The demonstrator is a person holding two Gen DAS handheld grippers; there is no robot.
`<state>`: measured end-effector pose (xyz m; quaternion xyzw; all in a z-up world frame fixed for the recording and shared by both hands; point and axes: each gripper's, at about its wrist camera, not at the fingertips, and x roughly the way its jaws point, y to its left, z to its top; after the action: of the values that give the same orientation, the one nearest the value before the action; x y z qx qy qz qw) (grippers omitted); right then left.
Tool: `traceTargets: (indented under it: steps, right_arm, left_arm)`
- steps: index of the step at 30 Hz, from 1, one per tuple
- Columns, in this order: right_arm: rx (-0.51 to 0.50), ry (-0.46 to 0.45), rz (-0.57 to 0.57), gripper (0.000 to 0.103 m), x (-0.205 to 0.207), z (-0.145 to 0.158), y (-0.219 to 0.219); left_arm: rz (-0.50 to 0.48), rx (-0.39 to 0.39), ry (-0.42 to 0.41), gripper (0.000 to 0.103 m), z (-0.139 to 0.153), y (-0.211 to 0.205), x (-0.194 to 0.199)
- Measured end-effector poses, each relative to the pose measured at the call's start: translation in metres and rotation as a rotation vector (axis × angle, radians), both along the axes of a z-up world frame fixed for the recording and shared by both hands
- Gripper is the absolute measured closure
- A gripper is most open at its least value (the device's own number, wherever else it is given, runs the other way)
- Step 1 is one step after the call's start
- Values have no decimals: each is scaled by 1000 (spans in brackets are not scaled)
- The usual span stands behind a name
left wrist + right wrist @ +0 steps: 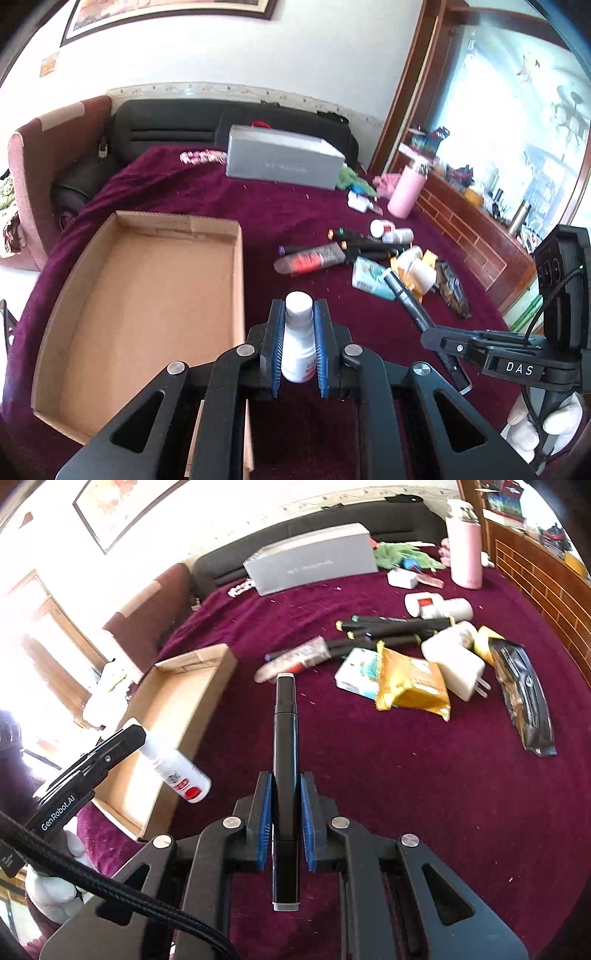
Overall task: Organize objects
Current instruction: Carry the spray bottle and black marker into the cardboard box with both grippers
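Lying lengthwise between the left gripper's fingers, the small white bottle has its long axis along the line they point, cap forward and away from the hand, base with its red label back toward the hinge. Those fingers are clamped on its sides, and it hangs clear above the maroon cloth of the desk. The open cardboard box sits just to the left of the bottle, its near long wall beside the fingers, so I judge a short sideways carry would bring the bottle over it. The right gripper is farther from the box; its fingers are clamped on a black marker, also held lengthwise, grey-capped tip pointing ahead toward the pile of markers and packets.
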<state>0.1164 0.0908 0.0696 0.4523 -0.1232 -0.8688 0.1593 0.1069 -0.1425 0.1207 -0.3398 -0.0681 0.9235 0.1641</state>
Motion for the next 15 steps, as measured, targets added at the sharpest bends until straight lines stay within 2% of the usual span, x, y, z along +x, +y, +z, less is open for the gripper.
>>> traceTargets:
  steps: [8, 15]
  right_arm:
    - [-53, 41, 93, 90, -4, 37, -24]
    - [-150, 81, 234, 90, -30, 92, -74]
  left_arm:
    - [30, 1, 82, 91, 48, -38, 10]
    - [40, -55, 141, 91, 106, -77, 2]
